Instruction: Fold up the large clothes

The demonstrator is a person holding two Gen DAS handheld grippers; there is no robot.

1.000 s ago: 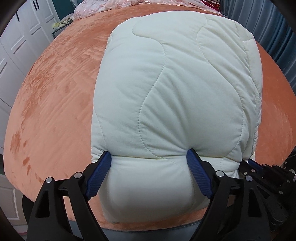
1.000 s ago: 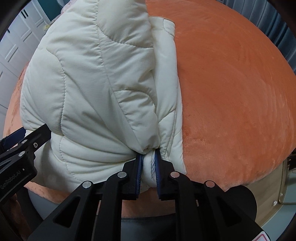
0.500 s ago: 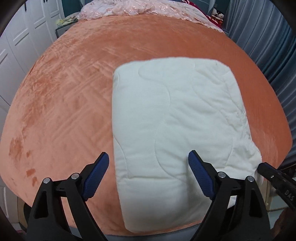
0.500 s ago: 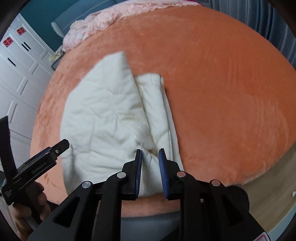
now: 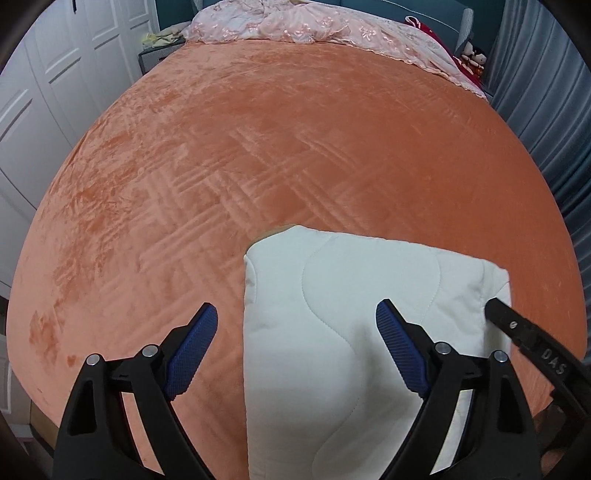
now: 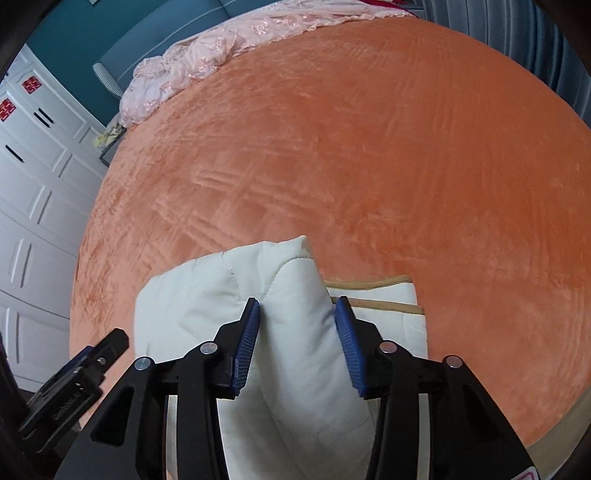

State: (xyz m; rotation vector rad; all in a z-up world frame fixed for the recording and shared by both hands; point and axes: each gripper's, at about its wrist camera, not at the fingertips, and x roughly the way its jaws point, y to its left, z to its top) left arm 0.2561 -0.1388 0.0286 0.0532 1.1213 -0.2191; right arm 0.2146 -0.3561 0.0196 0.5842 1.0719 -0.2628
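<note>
Now quilted coat (image 5: 332, 332) beneath left tool (image 5: 295, 332)

I see a big bed with a soft orange cover (image 5: 280, 155). A folded white puffy coat (image 5: 332, 332) lies on its near edge. A crumpled pink blanket (image 5: 314, 26) lies at the far end.

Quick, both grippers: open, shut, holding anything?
Left gripper: open, holding nothing.
Right gripper: open, astride a fold of the jacket, not clamping it.

My two black grippers, blue at the tips.
Left gripper (image 5: 296, 321) and right gripper (image 6: 298, 317): ribbed blue pads, silver rivets, triangular cut-outs.
</note>
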